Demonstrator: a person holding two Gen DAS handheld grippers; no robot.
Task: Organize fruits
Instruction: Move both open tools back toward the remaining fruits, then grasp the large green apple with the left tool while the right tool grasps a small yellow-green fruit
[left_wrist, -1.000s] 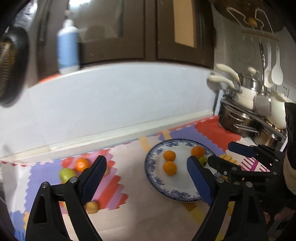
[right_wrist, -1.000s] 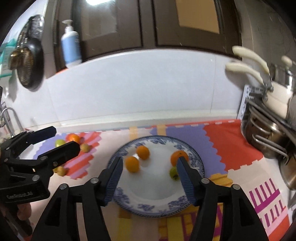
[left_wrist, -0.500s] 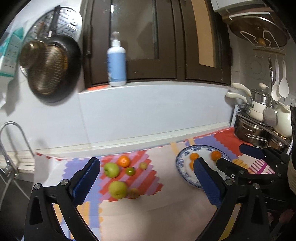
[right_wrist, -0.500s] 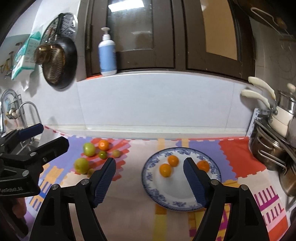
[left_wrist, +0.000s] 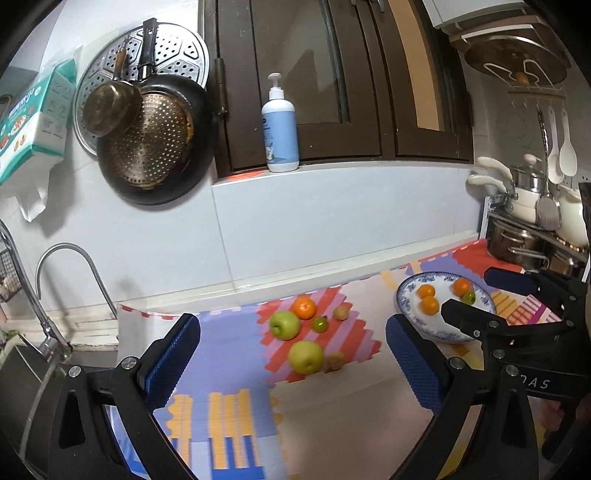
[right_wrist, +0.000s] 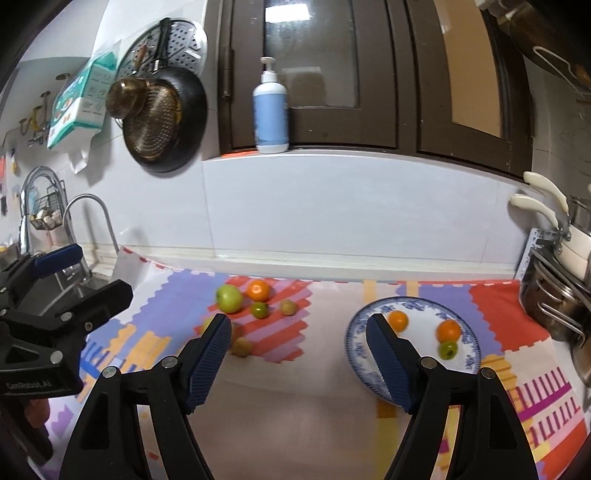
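Four small fruits, three orange (right_wrist: 448, 330) and one green (right_wrist: 448, 349), sit on your blue-patterned white plate (right_wrist: 417, 307); "GenRobot.AI" marks your left tongs (left_wrist: 291, 354). Both tongs gape empty; right tongs (right_wrist: 299, 350).

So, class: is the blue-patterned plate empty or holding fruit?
Holding fruit: the plate carries three oranges and one small green fruit.

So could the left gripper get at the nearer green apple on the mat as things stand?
Probably yes. The left gripper is open and empty, the nearer green apple lies ahead between its fingers, and only a small yellowish fruit crowds it.
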